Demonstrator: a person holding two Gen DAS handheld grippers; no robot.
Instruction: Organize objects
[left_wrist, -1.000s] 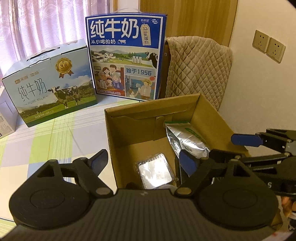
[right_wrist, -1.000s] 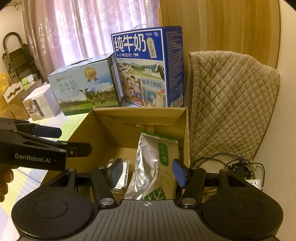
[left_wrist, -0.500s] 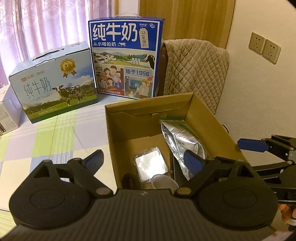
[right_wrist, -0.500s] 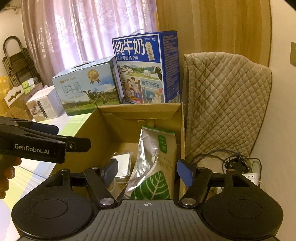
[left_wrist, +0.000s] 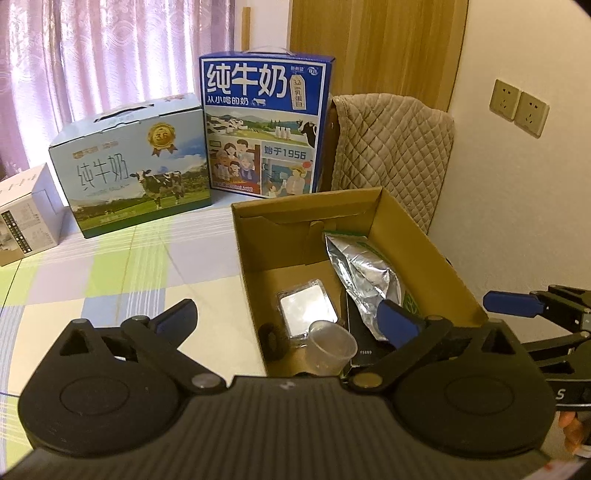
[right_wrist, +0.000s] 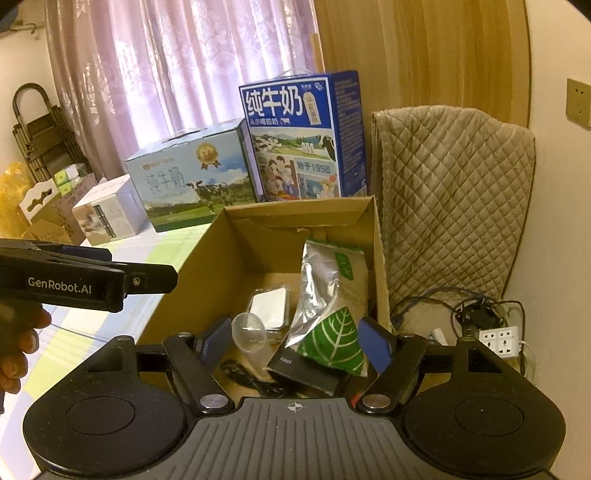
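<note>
Foil pouch (right_wrist: 328, 295) in the cardboard box (right_wrist: 295, 214) looks light, crinkly, slippery; I'd pinch its top seam. Both my left gripper (left_wrist: 284, 321) and right gripper (right_wrist: 295, 339) hang apart, empty.

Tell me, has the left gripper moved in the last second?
Yes. The left gripper has pulled back and up from the cardboard box, whose near end, with the plastic cup, now shows.

2 milk cartons (left_wrist: 266, 129), 1 cardboard box (left_wrist: 424, 236), 1 foil pouch (left_wrist: 365, 273), 1 clear cup (left_wrist: 330, 345), 2 tongs (left_wrist: 288, 321).
</note>
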